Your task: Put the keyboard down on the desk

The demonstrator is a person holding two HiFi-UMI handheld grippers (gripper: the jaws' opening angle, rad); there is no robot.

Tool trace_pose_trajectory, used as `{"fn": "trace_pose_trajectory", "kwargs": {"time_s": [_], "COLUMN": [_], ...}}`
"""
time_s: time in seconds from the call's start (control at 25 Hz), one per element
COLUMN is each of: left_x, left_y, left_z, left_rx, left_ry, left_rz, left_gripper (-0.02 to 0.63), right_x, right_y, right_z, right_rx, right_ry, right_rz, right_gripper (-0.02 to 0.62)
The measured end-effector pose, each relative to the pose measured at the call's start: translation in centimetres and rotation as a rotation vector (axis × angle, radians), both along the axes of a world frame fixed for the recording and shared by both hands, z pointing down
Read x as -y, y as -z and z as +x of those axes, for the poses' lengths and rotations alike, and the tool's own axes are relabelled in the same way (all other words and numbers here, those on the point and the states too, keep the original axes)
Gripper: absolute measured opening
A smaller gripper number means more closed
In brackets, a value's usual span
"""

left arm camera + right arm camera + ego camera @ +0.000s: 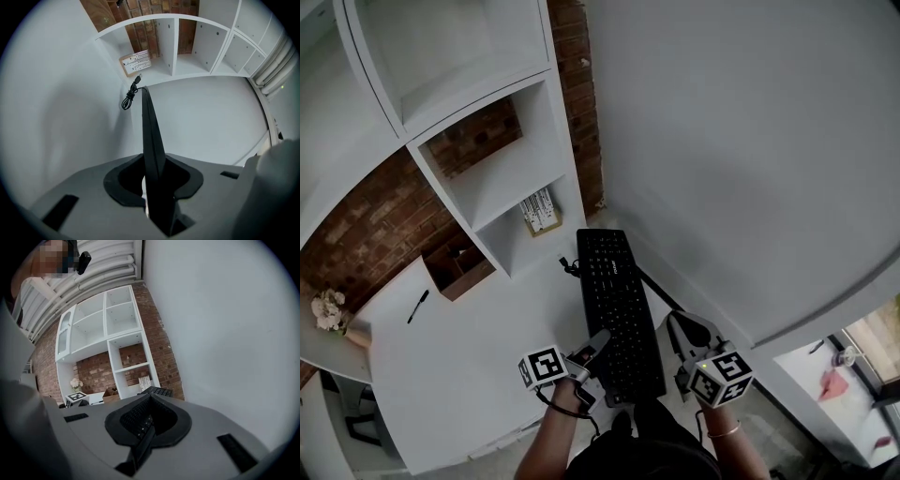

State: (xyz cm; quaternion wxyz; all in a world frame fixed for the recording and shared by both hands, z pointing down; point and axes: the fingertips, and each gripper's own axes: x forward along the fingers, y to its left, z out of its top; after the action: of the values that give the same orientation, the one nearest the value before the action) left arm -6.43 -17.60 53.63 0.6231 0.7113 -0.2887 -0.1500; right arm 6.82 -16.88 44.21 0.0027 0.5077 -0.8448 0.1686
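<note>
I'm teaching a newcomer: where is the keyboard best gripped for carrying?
By its thin long edges near the close end, one gripper from each side, as the left gripper and right gripper hold the keyboard now: flat and slim, it slots between jaws.

The keyboard stretched over the desk's right end beside the wall, its cable at the far end. Left of it sat a wooden box, then a pen. The shelf unit stood behind.
</note>
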Motion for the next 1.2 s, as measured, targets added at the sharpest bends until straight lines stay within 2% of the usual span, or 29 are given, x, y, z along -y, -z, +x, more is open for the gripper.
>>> {"fn": "trace_pose_trajectory", "kwargs": {"time_s": [0.56,1.2], "left_x": [4.5,6.4], "left_y": [-2.7,-5.1], "left_z": [1.1,-0.2], "left_rx": [0.032,0.023], "left_ry": [0.053,0.107], "left_rz": [-0.039,-0.056], "left_gripper": [0.104,0.104], "right_x": [6.0,8.3], "right_y": [-1.9,-4.0], "right_z": [1.4,0.7], "right_rx": [-0.021,-0.025], "right_ry": [0.106,0.185], "right_rz": [-0.047,-0.092], "right_gripper": [0.005,0.005]}}
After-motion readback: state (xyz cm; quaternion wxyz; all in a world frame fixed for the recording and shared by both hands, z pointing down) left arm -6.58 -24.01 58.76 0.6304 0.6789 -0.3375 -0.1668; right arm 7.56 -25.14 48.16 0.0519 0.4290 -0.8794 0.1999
